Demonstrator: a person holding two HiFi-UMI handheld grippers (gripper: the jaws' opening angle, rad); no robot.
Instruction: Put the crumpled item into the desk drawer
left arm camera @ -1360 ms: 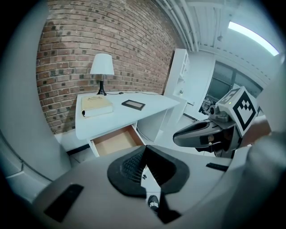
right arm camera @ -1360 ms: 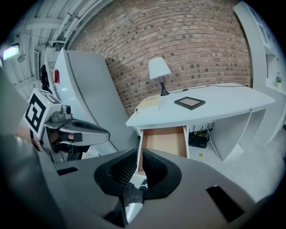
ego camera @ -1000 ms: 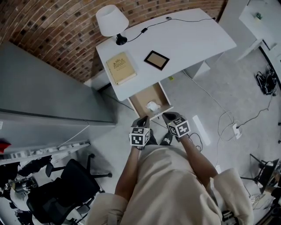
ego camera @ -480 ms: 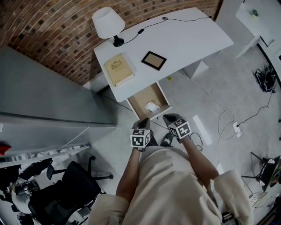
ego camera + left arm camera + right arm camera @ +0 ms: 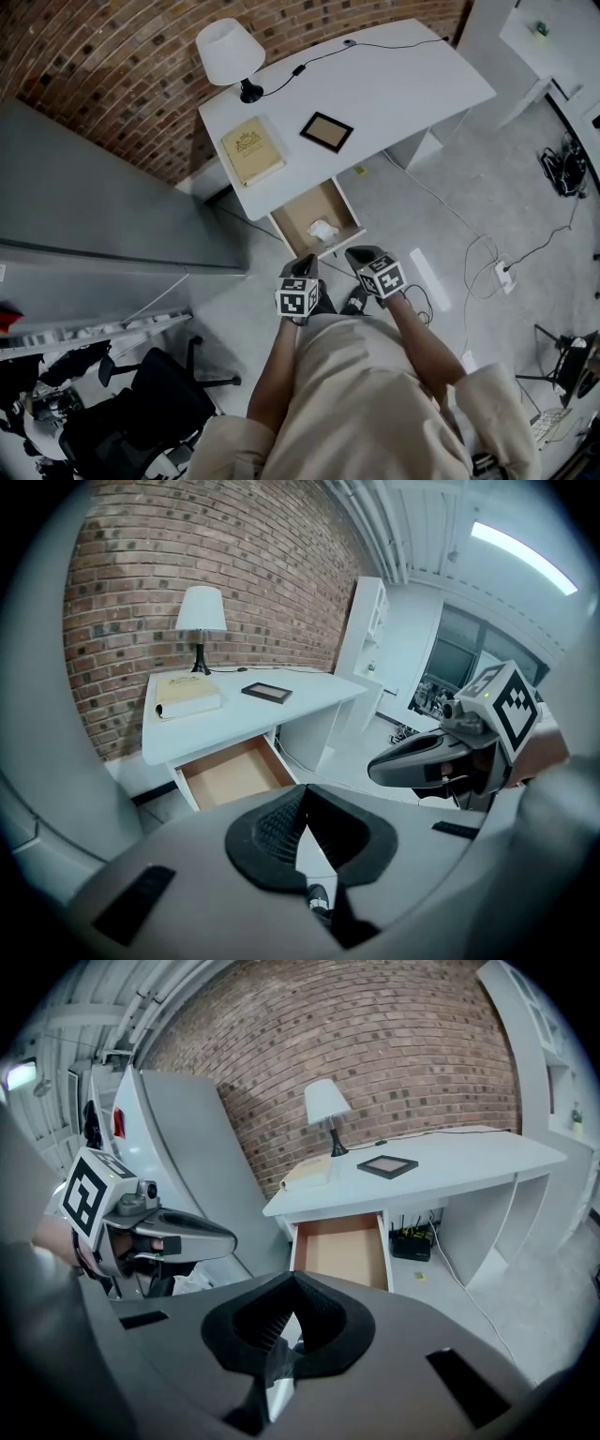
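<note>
At frame centre the wad [image 5: 322, 229] lies in the open drawer [image 5: 302, 215] under the worktop [image 5: 394, 94], so I hold my left claw [image 5: 304, 267] and right claw [image 5: 358, 254] back, both closed, empty.

An office-like workroom, seen from above. A white desk [image 5: 403, 84] stands against a red brick wall [image 5: 112, 84], carrying a table lamp [image 5: 228, 47], a book [image 5: 252, 150] and a small picture frame [image 5: 326, 131]. A black swivel office chair [image 5: 150, 403] sits nearby on the grey concrete floor [image 5: 487, 169], where loose cables [image 5: 478, 253] run to a power strip [image 5: 506, 275]. Tall white shelving [image 5: 370, 630] stands beyond the desk.
</note>
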